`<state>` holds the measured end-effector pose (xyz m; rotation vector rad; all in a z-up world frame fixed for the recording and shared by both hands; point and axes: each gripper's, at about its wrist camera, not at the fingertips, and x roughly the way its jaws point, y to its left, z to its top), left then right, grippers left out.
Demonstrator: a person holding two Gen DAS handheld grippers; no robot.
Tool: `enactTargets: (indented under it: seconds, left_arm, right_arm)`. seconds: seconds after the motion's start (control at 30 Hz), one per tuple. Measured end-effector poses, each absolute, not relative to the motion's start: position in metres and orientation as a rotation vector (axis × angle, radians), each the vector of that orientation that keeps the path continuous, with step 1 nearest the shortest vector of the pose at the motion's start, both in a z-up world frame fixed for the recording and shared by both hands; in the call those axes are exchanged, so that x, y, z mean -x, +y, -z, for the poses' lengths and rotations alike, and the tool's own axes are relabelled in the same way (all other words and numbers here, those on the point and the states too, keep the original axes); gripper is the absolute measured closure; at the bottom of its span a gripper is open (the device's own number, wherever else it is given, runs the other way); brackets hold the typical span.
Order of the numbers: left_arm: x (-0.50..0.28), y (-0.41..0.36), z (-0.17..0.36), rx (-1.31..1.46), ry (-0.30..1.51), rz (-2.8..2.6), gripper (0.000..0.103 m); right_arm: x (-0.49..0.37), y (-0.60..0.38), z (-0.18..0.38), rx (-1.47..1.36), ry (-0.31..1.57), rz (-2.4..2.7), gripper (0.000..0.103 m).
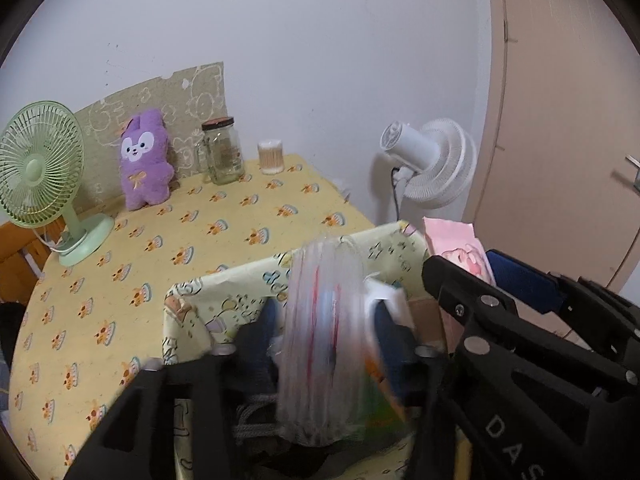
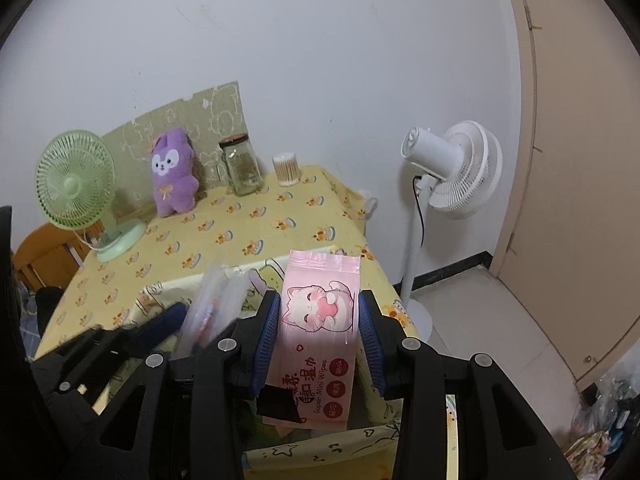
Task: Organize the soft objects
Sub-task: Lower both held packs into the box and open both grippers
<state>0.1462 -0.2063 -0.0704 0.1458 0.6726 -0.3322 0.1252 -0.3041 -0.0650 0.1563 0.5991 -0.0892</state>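
A clear plastic packet with red and blue contents, blurred, stands on edge between the fingers of my left gripper, over the open yellow cartoon-print box. The jaws stand open; the pads do not seem to press it. My right gripper is shut on a pink pack of wet wipes with a cat picture, held above the box's right side. In the right wrist view the left gripper and the packet are at the left. A purple plush leans on the wall at the back.
The table has a yellow patterned cloth. A green desk fan stands at its left, and a glass jar and a tub of cotton swabs at the back. A white standing fan and a door are to the right.
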Motion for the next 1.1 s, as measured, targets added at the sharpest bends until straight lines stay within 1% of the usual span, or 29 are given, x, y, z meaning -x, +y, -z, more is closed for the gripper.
enactTargets:
  seconds: [0.07, 0.13, 0.2, 0.27, 0.63, 0.8, 0.83, 0.9, 1.03, 1.07, 1.1]
  left_arm:
    - [-0.144, -0.205, 0.072, -0.164, 0.675, 0.320, 0.023]
    - [-0.142, -0.204, 0.073, -0.184, 0.676, 0.315, 0.021]
    - [-0.143, -0.203, 0.075, -0.198, 0.689, 0.311, 0.015]
    - [-0.144, -0.202, 0.077, -0.214, 0.710, 0.308, 0.013]
    - [-0.144, -0.200, 0.086, -0.246, 0.741, 0.329, 0.013]
    - [-0.142, -0.200, 0.086, -0.251, 0.737, 0.338, 0.012]
    - [-0.141, -0.200, 0.085, -0.251, 0.736, 0.338, 0.012]
    - [-0.140, -0.200, 0.085, -0.251, 0.736, 0.337, 0.010]
    - [-0.136, -0.195, 0.080, -0.247, 0.719, 0.317, 0.008]
    - [-0.135, -0.193, 0.079, -0.245, 0.716, 0.314, 0.008]
    - [-0.133, -0.192, 0.077, -0.242, 0.713, 0.314, 0.007]
  right_arm:
    - [-0.128, -0.303, 0.069, -0.159, 0.613, 0.082, 0.060]
    - [-0.131, -0.301, 0.072, -0.161, 0.625, 0.075, 0.060]
    - [-0.134, -0.299, 0.074, -0.159, 0.631, 0.070, 0.060]
    - [-0.136, -0.297, 0.077, -0.156, 0.639, 0.065, 0.061]
    - [-0.142, -0.290, 0.090, -0.163, 0.671, 0.056, 0.060]
    - [-0.138, -0.295, 0.091, -0.169, 0.686, 0.096, 0.058]
    - [-0.137, -0.295, 0.091, -0.170, 0.689, 0.097, 0.056]
    - [-0.134, -0.294, 0.089, -0.176, 0.693, 0.076, 0.040]
    - [-0.126, -0.290, 0.082, -0.177, 0.667, 0.080, 0.028]
    - [-0.124, -0.288, 0.080, -0.170, 0.659, 0.090, 0.022]
    - [-0.121, -0.287, 0.078, -0.167, 0.646, 0.090, 0.021]
